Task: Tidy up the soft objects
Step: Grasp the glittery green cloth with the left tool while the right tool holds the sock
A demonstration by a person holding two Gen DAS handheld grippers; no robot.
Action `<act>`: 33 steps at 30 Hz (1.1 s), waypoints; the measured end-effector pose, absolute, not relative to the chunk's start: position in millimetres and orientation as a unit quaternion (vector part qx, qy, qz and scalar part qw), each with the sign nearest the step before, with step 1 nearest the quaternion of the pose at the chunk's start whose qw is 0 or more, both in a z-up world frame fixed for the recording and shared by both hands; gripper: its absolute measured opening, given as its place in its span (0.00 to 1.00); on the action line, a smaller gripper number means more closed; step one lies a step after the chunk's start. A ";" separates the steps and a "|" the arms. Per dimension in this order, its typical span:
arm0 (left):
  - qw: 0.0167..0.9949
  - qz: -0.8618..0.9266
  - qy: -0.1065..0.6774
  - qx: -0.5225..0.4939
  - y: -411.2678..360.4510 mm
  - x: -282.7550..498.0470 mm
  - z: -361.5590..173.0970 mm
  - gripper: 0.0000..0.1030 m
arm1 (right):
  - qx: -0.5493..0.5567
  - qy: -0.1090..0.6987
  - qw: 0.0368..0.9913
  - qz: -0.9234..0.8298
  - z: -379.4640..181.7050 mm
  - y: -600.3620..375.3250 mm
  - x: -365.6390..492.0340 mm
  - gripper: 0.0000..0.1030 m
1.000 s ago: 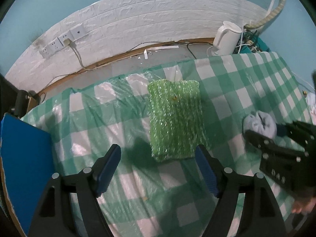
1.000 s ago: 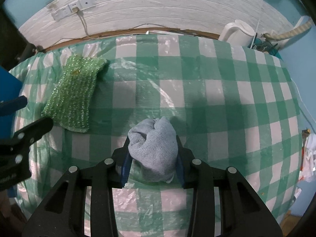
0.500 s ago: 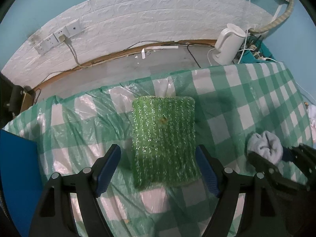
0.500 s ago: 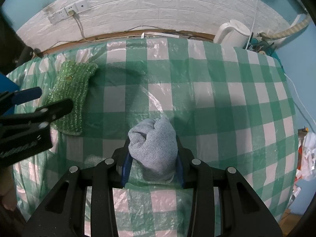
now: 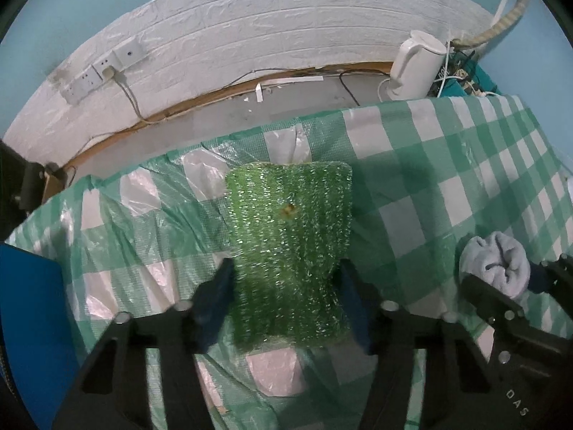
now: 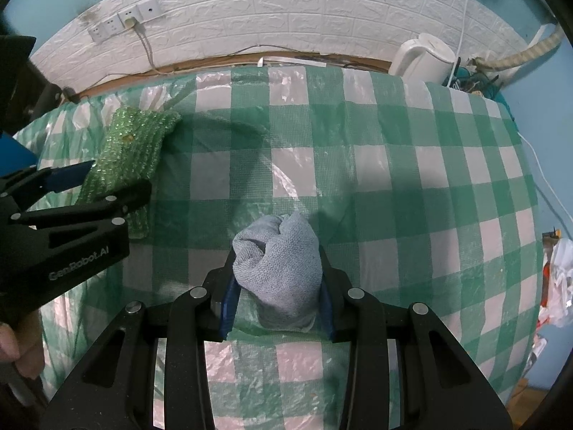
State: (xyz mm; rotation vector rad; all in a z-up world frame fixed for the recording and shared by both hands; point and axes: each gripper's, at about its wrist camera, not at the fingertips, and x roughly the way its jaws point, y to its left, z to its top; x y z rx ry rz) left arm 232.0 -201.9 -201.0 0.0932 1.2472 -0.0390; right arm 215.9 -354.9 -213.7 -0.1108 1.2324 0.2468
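Note:
A glittery green scrub pad lies flat on the green-and-white checked tablecloth. My left gripper has its jaws against the pad's two long sides, closed in on its near half. The pad also shows in the right wrist view, with the left gripper around it. My right gripper is shut on a bunched light-blue cloth, resting on the tablecloth. The cloth also shows at the right of the left wrist view.
A white kettle and tangled cables stand beyond the table's far right corner. A white brick wall with sockets runs behind. A blue board sits at the left edge. The tablecloth's plastic is wrinkled near the pad.
My left gripper moved forward over the green pad and its jaws closed in from wide open onto the pad's sides. My right gripper stayed shut on the blue cloth.

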 end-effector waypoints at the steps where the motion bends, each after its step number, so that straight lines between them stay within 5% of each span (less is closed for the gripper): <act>1: 0.811 -0.020 0.583 0.045 -201.3 231.6 -200.1 0.41 | -0.052 0.576 0.808 0.116 -213.3 -354.5 215.6 0.35; 3: 0.811 -0.022 0.583 0.045 -199.3 230.0 -198.8 0.29 | -0.055 0.574 0.808 0.117 -212.2 -353.4 214.4 0.35; 8: 0.812 -0.031 0.581 0.037 -192.9 224.3 -193.4 0.19 | -0.059 0.571 0.810 0.120 -208.0 -352.8 211.4 0.35; 33: 0.832 -0.036 0.547 0.090 -182.1 162.3 -151.3 0.18 | -0.088 0.543 0.823 0.142 -166.4 -337.2 172.6 0.35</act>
